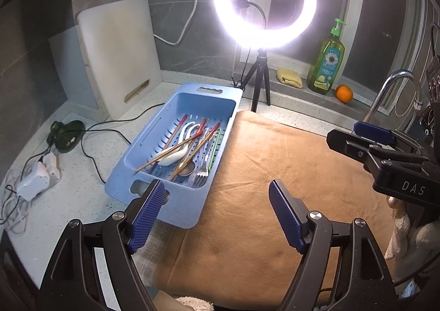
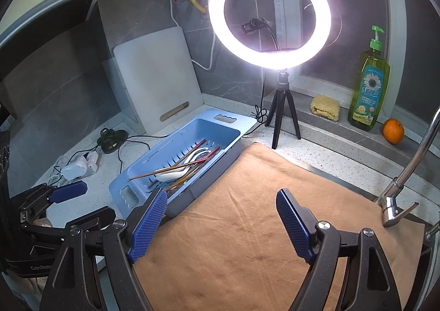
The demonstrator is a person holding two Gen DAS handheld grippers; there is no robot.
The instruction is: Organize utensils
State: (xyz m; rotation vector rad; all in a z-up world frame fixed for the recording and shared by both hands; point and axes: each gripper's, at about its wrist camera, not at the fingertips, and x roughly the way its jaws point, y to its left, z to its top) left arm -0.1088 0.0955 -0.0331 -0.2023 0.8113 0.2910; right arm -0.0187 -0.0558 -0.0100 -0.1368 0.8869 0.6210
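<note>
A blue slotted tray [image 1: 214, 96] [image 2: 176, 135] lies on the counter left of a tan cloth [image 1: 275, 173] [image 2: 261, 201]. In it lie several wooden chopsticks [image 1: 170, 151] [image 2: 170, 169] with red ends, white spoons [image 1: 176, 157] [image 2: 170, 175], a steel spoon [image 1: 187, 169], a steel fork [image 1: 202, 173] and a green stick [image 1: 214, 150]. My left gripper [image 1: 217, 195] hangs open over the tray's near corner and the cloth, with nothing between its fingers. My right gripper [image 2: 222, 203] is open and bare above the cloth's near left part. The other gripper shows at each view's edge.
A lit ring light on a tripod [image 1: 258, 85] [image 2: 283, 118] stands behind the cloth. A white cutting board [image 1: 118, 55] [image 2: 156, 80] leans on the wall. A power strip and cables [image 1: 38, 176] [image 2: 79, 168] lie left. Sponge, green soap bottle [image 2: 368, 91], orange [image 2: 393, 131] and faucet [image 2: 407, 170] are right.
</note>
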